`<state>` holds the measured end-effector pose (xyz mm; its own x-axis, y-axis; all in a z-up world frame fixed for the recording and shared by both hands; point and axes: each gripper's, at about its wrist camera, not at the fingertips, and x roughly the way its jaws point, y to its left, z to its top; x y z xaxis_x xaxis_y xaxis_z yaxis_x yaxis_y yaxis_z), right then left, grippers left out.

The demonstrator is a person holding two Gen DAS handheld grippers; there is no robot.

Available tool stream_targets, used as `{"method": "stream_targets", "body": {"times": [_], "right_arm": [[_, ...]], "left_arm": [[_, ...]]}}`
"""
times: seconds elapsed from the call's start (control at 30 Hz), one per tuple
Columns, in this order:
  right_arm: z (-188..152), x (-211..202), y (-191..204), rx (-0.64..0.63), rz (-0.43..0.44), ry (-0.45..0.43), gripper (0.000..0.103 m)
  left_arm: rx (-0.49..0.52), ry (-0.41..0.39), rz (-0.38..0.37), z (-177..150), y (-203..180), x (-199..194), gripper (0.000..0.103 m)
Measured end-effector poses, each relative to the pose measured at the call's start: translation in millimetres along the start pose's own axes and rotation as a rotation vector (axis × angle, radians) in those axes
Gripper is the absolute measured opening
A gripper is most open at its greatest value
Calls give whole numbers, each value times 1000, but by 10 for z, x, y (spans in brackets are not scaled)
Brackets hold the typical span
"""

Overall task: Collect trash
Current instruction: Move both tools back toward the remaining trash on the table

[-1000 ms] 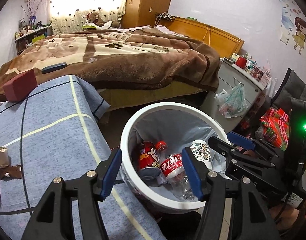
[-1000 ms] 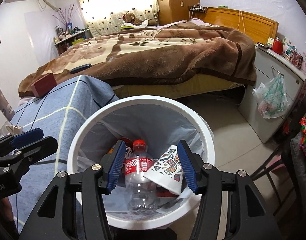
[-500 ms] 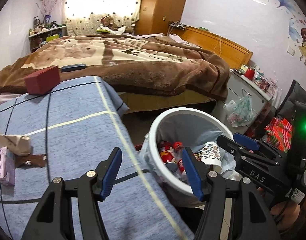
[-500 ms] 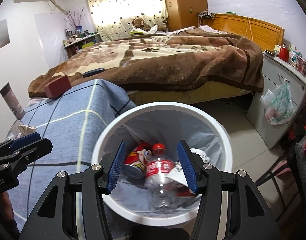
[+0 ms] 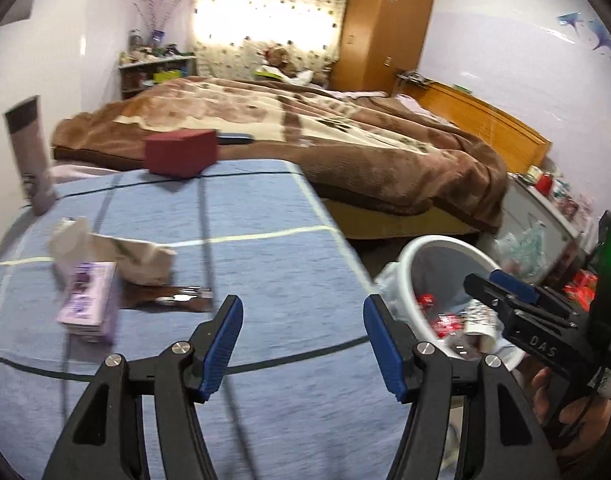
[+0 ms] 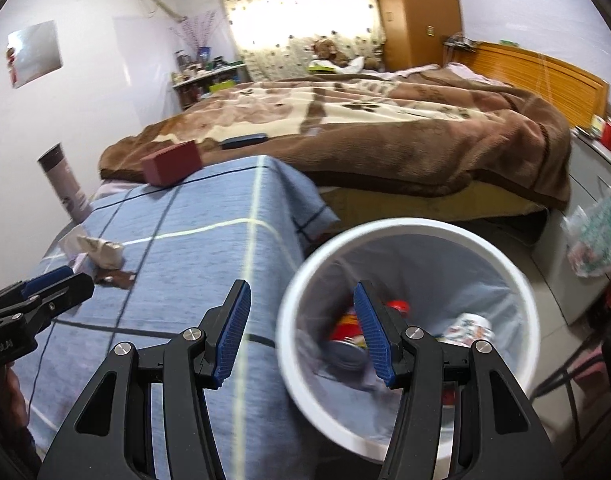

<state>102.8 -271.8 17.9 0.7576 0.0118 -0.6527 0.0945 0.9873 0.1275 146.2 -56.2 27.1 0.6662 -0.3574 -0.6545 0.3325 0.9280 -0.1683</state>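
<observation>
Both grippers stand open and empty: your left gripper (image 5: 301, 340) hangs over the blue tabletop (image 5: 265, 264), your right gripper (image 6: 297, 332) over the rim of the white bin (image 6: 405, 228). Remaining trash, a crumpled paper (image 5: 141, 256) and a brown wrapper (image 5: 165, 300), lies left of the left gripper, beside a purple box (image 5: 89, 300). Risk: a hurried grasp may take the box or snag the cloth.
</observation>
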Motion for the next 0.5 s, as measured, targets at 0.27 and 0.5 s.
{"method": "stream_targets", "body": {"times": [0.27, 0.5], "right_arm": [[64, 146, 413, -69, 85, 15, 55], [115, 277, 738, -124, 140, 34, 56]], "left_arm": [[-82, -12, 91, -75, 567, -143, 67], [-139, -3, 203, -140, 1071, -152, 71]]}}
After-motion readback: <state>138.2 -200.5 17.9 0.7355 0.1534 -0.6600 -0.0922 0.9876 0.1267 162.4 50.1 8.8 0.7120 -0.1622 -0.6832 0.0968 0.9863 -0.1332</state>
